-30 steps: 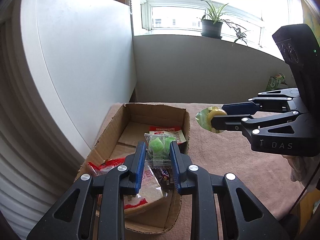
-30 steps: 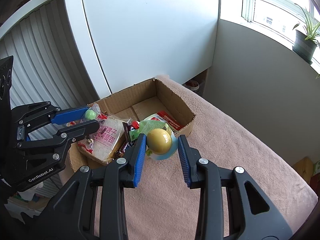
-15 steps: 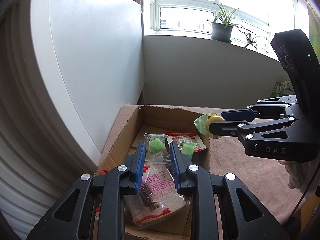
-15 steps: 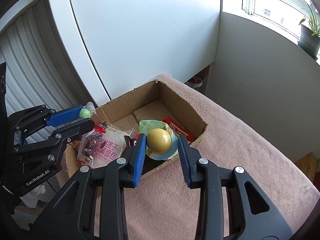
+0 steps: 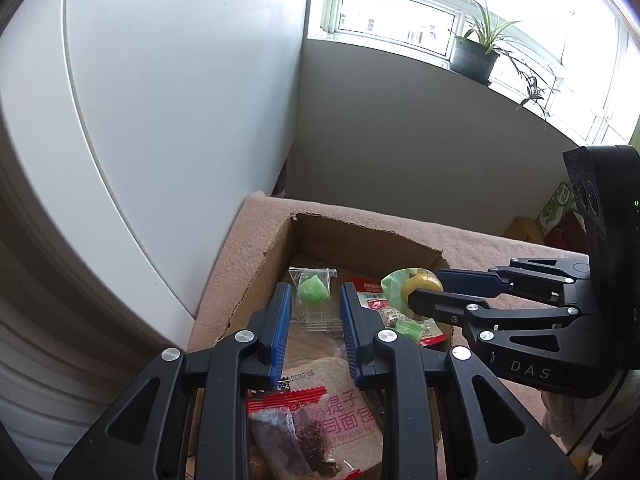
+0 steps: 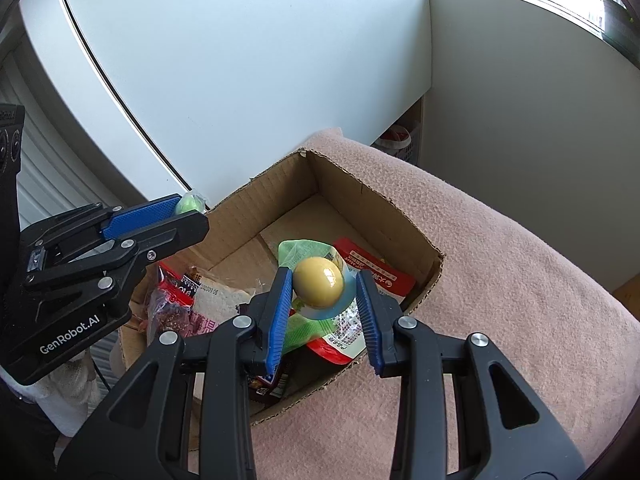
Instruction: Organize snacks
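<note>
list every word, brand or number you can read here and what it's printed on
"DAS": on the black body of the right hand-held gripper.
"GenRobot.AI": on the black body of the left hand-held gripper.
"2500 05": date stamp on the clear bread packet with red seal.
"提子", "司面包": pink characters on that bread packet.
Red flat packet in the brown cardboard box: print too small to read.

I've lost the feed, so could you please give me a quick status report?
Left hand-held gripper shut on green candy packet. Right hand-held gripper shut on yellow snack. Both over cardboard box; path clear.
</note>
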Tool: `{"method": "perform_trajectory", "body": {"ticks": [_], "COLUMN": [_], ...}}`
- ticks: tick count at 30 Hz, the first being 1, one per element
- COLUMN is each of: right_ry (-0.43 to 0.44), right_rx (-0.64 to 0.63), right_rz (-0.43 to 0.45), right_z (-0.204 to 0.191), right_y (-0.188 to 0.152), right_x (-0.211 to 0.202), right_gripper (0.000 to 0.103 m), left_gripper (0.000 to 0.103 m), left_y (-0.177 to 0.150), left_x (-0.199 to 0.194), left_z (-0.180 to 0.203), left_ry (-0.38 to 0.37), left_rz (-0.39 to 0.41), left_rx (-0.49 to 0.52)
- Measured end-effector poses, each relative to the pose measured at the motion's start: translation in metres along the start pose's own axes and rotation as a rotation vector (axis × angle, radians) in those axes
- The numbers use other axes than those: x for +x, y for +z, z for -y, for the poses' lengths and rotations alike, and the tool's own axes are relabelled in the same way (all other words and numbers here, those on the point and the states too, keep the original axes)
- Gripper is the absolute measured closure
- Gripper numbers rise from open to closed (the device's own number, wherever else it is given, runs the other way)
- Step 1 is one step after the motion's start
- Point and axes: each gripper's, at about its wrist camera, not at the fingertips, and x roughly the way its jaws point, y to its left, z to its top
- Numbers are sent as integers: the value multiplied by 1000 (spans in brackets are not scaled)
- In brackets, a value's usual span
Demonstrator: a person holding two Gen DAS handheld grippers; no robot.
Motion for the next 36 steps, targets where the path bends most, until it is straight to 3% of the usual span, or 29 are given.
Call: {"method": "perform_trajectory", "body": {"ticks": [11,13,14,15,17,21,24,28,36], "right_ry": [20,22,23,19,11,26,12,-9,-70], "right_rx": [-31,-47,-54,-58,-65,-73,-85,-105,-138], "right_rz": [-10,-14,-14,-8,16,21,28,51,124], "right_z": [-10,-13,-14,-15,-17,-20,-22,-27,-41], "right_y": [-10,-11,-12,-12,-14,-18,-26,-38,-72], "right_x": [0,2,3,2,-3,-11,-21,-35,-83], "right_gripper": [68,68,60,44,29,28,28,28,27], "left_gripper": [79,71,61,57,51,51,50,42,39], "left_y": [9,11,11,13,14,14,13,8,-5], "left_x": [32,33,32,33,31,26,19,4,-33], "left_z": [1,2,3,4,5,9,11,17,25], "left_ry": [3,4,4,5,7,12,16,30,39], "left_rz": [-88,-94,-92,-89,-83,-74,-63,-30,35], "left_rx": [-34,-42,-43,-42,-39,-31,-27,-10,5]}}
